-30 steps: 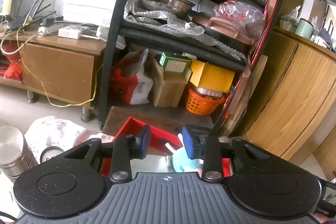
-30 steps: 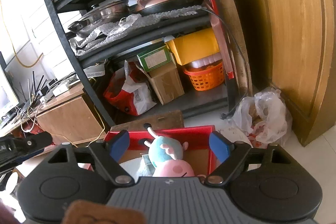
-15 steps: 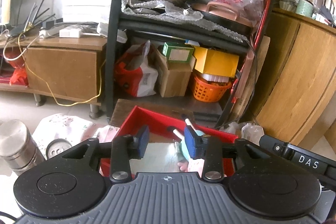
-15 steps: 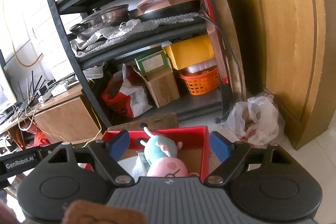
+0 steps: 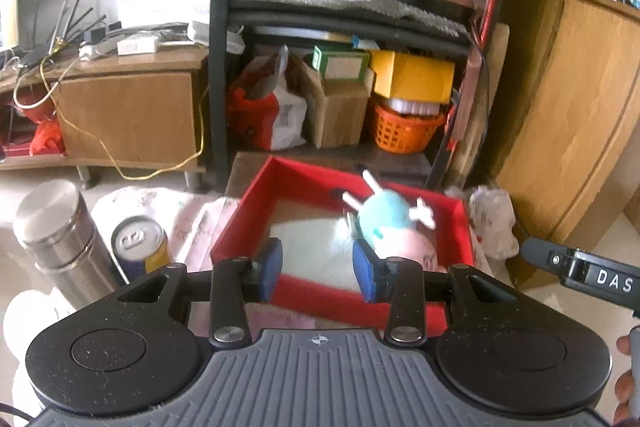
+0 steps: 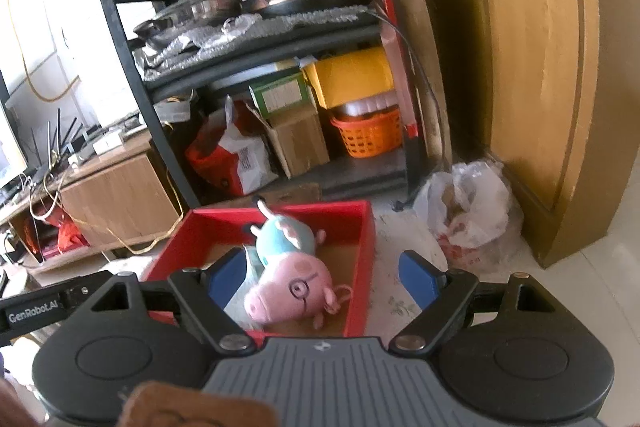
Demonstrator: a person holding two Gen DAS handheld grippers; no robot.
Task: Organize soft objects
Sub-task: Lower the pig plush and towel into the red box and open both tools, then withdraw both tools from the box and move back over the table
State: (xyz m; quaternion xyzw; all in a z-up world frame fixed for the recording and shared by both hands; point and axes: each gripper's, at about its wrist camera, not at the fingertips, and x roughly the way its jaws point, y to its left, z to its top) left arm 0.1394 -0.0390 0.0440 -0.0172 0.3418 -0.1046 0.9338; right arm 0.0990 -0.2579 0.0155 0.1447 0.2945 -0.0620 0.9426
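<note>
A red box [image 5: 244, 211] [image 6: 362, 267] holds a pink pig plush in a teal shirt [image 6: 290, 281] [image 5: 386, 217] and a white soft cloth [image 5: 316, 247]. My left gripper [image 5: 318, 269] is open and empty, just above the box's near wall over the white cloth. My right gripper [image 6: 324, 279] is wide open and empty, hovering over the pig plush at the box's near right side. The other gripper's body shows at the edge of each view.
A steel flask [image 5: 60, 239] and a drink can [image 5: 140, 243] stand left of the box on a flowered cloth. A white plastic bag [image 6: 468, 215] lies right of it. A black shelf rack [image 5: 218, 67] and a wooden cabinet [image 6: 532, 67] stand behind.
Both grippers have tilted down and moved closer over the red box. The left gripper has opened a little wider. The plush now shows fully between the right fingers.
</note>
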